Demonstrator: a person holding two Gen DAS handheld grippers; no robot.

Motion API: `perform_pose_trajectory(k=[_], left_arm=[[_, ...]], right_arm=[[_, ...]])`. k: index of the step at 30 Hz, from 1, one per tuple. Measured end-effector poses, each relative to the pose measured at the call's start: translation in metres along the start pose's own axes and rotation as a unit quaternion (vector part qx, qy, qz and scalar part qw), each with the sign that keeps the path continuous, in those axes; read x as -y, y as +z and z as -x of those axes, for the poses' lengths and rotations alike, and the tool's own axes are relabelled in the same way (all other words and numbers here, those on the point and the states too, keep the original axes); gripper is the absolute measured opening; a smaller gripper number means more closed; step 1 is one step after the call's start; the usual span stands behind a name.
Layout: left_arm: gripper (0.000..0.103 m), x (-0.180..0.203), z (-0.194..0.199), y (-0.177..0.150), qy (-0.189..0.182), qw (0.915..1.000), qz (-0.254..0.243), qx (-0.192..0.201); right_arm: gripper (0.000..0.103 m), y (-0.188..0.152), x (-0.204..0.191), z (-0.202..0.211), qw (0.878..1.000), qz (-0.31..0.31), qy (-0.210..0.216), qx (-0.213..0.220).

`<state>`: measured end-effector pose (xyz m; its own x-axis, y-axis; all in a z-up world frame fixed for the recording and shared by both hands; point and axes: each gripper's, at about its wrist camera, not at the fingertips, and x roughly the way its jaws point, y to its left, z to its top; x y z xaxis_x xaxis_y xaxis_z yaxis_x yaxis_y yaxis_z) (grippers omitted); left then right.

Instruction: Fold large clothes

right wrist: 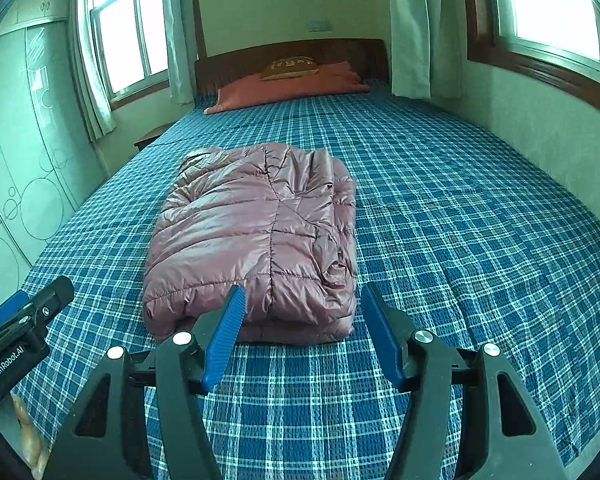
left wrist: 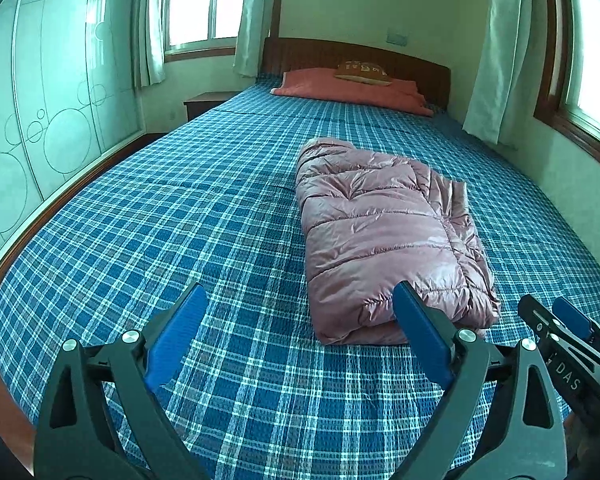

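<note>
A pink quilted puffer jacket [left wrist: 380,232] [right wrist: 252,232] lies folded into a thick rectangular bundle on the bed's blue plaid cover [left wrist: 180,220] [right wrist: 460,220]. My left gripper [left wrist: 300,286] hangs open just in front of the bundle's near left corner, its blue pads wide apart with only bedcover between them. My right gripper [right wrist: 303,287] is open too, above the bundle's near right end, and holds nothing. Each gripper shows at the edge of the other's view: the right gripper [left wrist: 556,320] beside the jacket's right side, the left gripper [right wrist: 28,304] to its left.
A folded red blanket [left wrist: 348,90] with a brown cushion [left wrist: 362,70] lies at the wooden headboard [right wrist: 292,52]. A pale wardrobe [left wrist: 40,120] lines the left side past a narrow floor gap. The wall with windows and curtains [left wrist: 496,60] runs along the right. A hand [right wrist: 24,428] shows at lower left.
</note>
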<state>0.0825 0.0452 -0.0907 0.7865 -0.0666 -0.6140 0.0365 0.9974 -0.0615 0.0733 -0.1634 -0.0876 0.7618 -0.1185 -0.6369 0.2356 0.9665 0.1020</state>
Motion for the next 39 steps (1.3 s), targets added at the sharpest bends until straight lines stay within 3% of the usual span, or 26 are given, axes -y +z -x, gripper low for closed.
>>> perform_pose_trajectory(k=[39], left_arm=[[0.096, 0.006, 0.0, 0.0031, -0.003, 1.0, -0.004, 0.001]], right_arm=[[0.06, 0.0026, -0.0074, 0.0048, 1.0, 0.004, 0.002, 0.01]])
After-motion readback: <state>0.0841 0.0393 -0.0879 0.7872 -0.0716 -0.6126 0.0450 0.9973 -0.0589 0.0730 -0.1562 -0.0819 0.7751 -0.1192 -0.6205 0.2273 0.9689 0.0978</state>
